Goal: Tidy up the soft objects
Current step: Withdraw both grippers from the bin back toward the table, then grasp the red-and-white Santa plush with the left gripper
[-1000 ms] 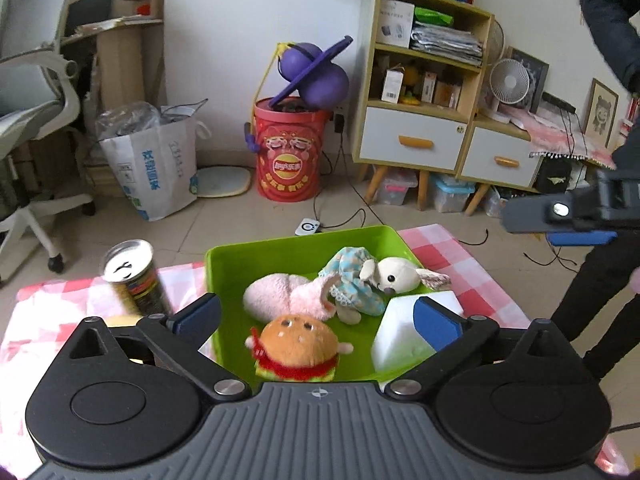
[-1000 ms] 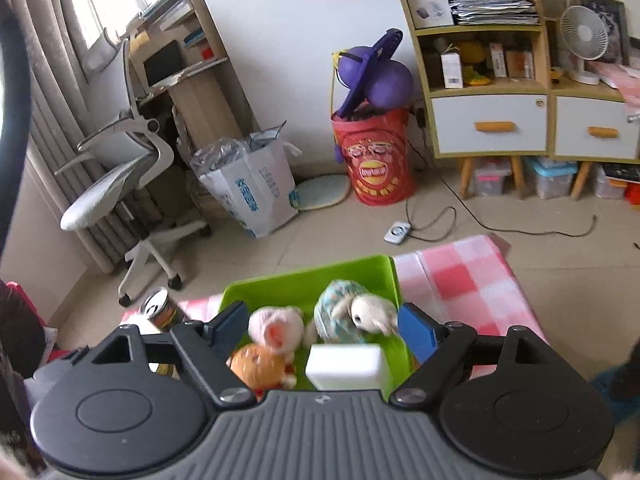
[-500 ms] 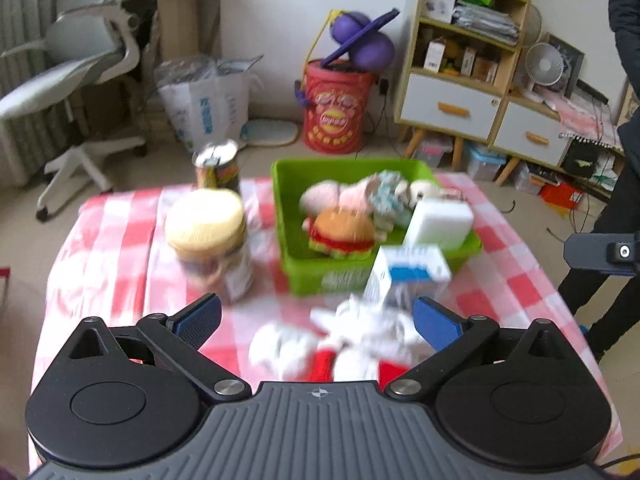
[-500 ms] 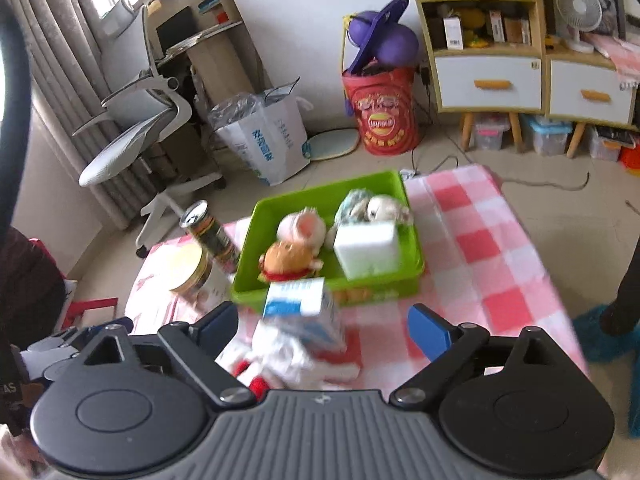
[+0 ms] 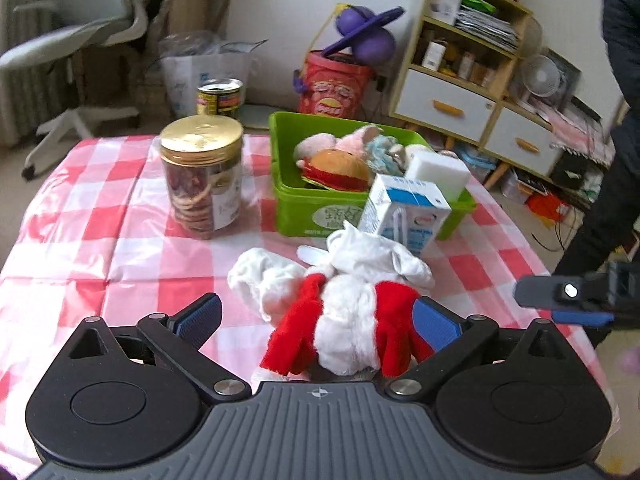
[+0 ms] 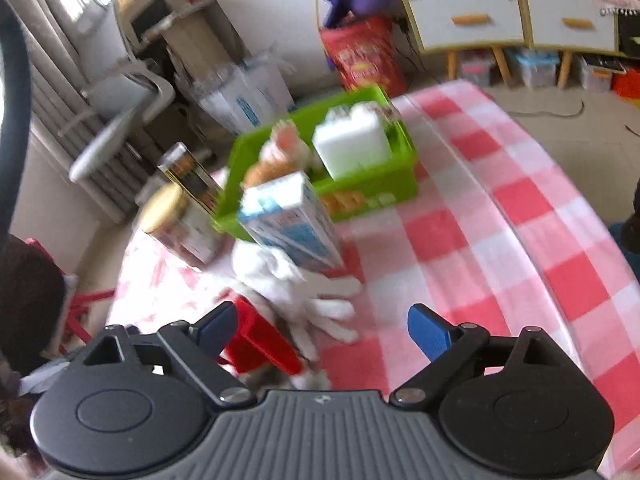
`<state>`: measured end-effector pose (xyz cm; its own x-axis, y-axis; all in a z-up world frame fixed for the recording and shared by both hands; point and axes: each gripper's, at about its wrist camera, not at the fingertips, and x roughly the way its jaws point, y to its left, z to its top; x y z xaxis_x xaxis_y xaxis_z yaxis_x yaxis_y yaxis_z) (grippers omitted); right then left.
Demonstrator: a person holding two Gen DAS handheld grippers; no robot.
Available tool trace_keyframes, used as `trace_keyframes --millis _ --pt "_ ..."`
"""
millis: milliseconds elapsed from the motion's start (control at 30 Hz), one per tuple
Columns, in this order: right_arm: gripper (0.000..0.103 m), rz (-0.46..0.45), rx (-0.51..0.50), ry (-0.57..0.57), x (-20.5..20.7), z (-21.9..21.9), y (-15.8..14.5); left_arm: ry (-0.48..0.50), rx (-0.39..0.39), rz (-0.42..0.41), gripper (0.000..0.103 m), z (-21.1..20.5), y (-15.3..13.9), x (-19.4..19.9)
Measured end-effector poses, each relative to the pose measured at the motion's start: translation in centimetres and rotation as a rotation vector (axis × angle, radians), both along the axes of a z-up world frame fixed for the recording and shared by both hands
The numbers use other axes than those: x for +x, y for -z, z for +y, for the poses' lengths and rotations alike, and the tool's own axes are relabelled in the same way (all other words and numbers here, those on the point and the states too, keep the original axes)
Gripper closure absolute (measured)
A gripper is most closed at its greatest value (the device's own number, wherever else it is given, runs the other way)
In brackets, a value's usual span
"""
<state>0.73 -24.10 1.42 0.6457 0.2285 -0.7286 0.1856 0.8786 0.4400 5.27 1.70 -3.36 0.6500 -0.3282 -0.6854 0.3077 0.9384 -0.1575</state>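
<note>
- A white plush toy (image 5: 352, 312) with red trim is seen lying on the checked worktop (image 5: 100, 240), just in front of the green bin (image 5: 296, 208) and touching the milk carton (image 5: 404, 216).
- The toy is found between the spread blue pads of the left tongs (image 5: 316, 316); the tongs are released and nothing is grasped, though the right pad sits right at the red trim.
- A second ago only the bin filled this view; now the toy, the carton and a gold-lidded jar (image 5: 202, 176) are brought into sight.
- The right tongs (image 6: 324, 328) are also released, their jaws having just been opening; the toy's white limbs (image 6: 320, 312) lie between them, unpressed.
- In the bin a burger plush (image 5: 336, 168), a pink plush (image 5: 352, 140) and a white block (image 5: 438, 172) are kept as before.
- A can (image 5: 219, 98) is seen behind the jar.
</note>
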Motion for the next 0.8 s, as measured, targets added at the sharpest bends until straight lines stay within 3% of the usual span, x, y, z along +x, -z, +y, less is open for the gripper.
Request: trace_keyframes --millis 167,300,433,500,633,800 --pt "0.033 0.05 -0.03 -0.007 0.6 -0.2 2.2 0.086 -0.026 -0.006 0.01 -0.9 1.6 -0.5" --pt "0.033 0.117 -0.015 -0.015 0.8 -0.4 3.7 0.142 -0.062 0.009 0.022 -1.8 2.5 -0.5" --pt "0.033 0.142 0.007 -0.011 0.6 -0.6 4.2 0.154 -0.053 0.008 0.033 -2.9 3.3 -0.3" --pt "0.033 0.144 0.011 -0.014 0.6 -0.6 4.2 0.145 -0.028 -0.014 0.035 -3.4 3.4 -0.5" --pt "0.033 0.152 0.013 -0.019 0.6 -0.5 4.3 0.119 0.043 -0.048 0.05 -3.9 3.7 -0.6" --pt "0.033 0.17 0.063 -0.036 0.4 -0.5 4.6 0.108 0.027 -0.059 0.064 -3.3 3.3 -0.4"
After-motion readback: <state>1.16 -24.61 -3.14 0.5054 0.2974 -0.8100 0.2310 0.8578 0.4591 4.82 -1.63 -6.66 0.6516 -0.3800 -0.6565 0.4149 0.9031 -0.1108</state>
